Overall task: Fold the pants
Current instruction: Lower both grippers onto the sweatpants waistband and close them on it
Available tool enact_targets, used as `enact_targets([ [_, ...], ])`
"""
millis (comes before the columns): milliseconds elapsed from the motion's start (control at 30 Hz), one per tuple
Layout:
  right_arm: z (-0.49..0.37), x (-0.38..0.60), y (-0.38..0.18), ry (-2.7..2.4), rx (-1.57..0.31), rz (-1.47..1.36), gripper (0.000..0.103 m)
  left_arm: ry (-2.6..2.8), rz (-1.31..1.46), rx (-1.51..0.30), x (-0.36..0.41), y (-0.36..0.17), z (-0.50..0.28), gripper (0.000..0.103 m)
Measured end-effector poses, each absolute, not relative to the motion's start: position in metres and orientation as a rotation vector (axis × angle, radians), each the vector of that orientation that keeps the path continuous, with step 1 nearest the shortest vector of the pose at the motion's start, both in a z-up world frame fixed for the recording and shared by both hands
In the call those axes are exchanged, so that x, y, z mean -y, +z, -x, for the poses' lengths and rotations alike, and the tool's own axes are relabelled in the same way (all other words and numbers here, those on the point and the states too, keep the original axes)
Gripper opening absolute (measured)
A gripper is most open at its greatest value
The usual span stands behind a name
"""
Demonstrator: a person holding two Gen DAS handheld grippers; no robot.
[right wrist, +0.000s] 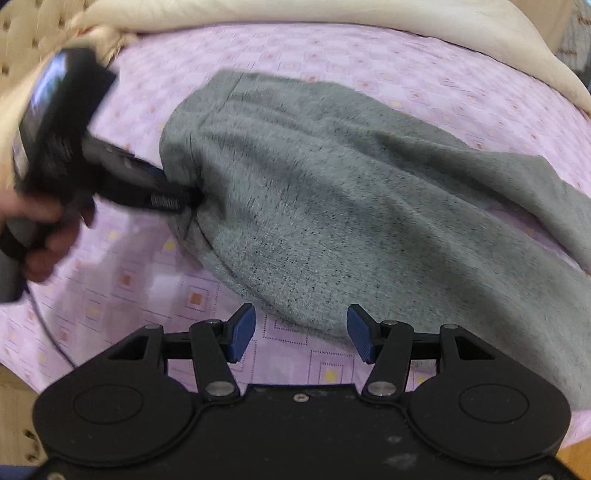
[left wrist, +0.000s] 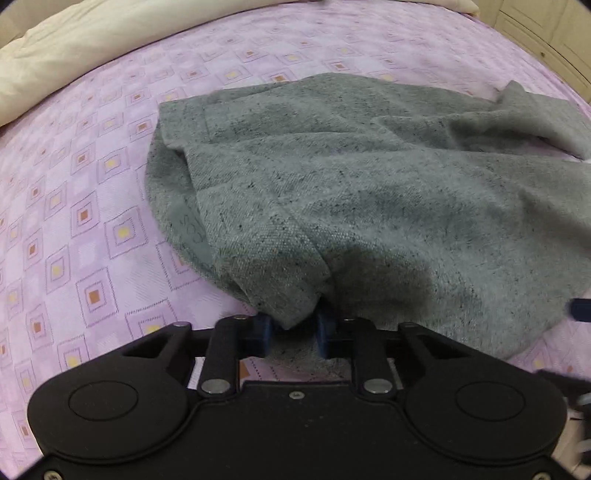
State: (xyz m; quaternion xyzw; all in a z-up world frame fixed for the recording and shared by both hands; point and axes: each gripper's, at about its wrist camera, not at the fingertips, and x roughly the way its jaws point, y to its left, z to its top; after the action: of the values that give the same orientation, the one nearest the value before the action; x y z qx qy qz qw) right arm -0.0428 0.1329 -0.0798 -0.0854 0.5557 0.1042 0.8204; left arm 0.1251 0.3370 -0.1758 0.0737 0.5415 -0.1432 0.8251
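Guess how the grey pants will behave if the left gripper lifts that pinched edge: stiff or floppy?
Probably floppy: the grey pants already sag in soft folds over the pink bedsheet. Likely fairly heavy for cloth, as the weave looks thick and woolly. Slip seems unlikely: the left gripper is shut on a bunched edge, while the right gripper is open.

A pink bedsheet (left wrist: 92, 229) with a pattern of small squares is spread over the bed. A cream quilted blanket (right wrist: 424, 18) is bunched along its far edge.

1 pants (left wrist: 369, 206), 2 grippers (left wrist: 293, 332) (right wrist: 301, 332)
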Motion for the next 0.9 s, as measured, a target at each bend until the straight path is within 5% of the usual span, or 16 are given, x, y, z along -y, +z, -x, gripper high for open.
enact_targets([
  [200, 0.036, -0.174, -0.126, 0.301, -1.123, 0.466, 0.057, -0.260, -0.037, -1.304, -0.352, -0.161, -0.146, 0.011],
  [233, 0.035, -0.181, -0.135, 0.317, -1.110, 0.517, 0.049, -0.257, -0.019, -1.324, -0.356, -0.156, -0.148, 0.010],
  [300, 0.033, -0.187, -0.146, 0.366, -1.098, 0.569, 0.013, -0.252, 0.001, -1.366, -0.365, -0.145, -0.148, 0.010],
  [500, 0.022, -0.169, -0.094, 0.466, -1.152, 0.293, 0.010, -0.206, 0.108, -1.500, -0.410, -0.106, -0.131, 0.001],
  [667, 0.039, -0.178, -0.095, 0.607, -1.237, 0.310, 0.012, -0.074, 0.031, -1.547, -0.439, -0.136, -0.111, 0.001],
  [767, 0.035, -0.191, -0.135, 0.572, -1.318, 0.400, 0.021, -0.088, 0.067, -1.495, -0.440, -0.147, -0.099, 0.008],
  [833, 0.038, -0.204, -0.138, 0.554, -1.278, 0.503, 0.027, -0.124, 0.090, -1.437, -0.432, -0.148, -0.090, 0.037],
  [900, 0.046, -0.214, -0.127, 0.568, -1.192, 0.548, 0.040, -0.166, 0.115, -1.392, -0.422, -0.150, -0.083, 0.055],
])
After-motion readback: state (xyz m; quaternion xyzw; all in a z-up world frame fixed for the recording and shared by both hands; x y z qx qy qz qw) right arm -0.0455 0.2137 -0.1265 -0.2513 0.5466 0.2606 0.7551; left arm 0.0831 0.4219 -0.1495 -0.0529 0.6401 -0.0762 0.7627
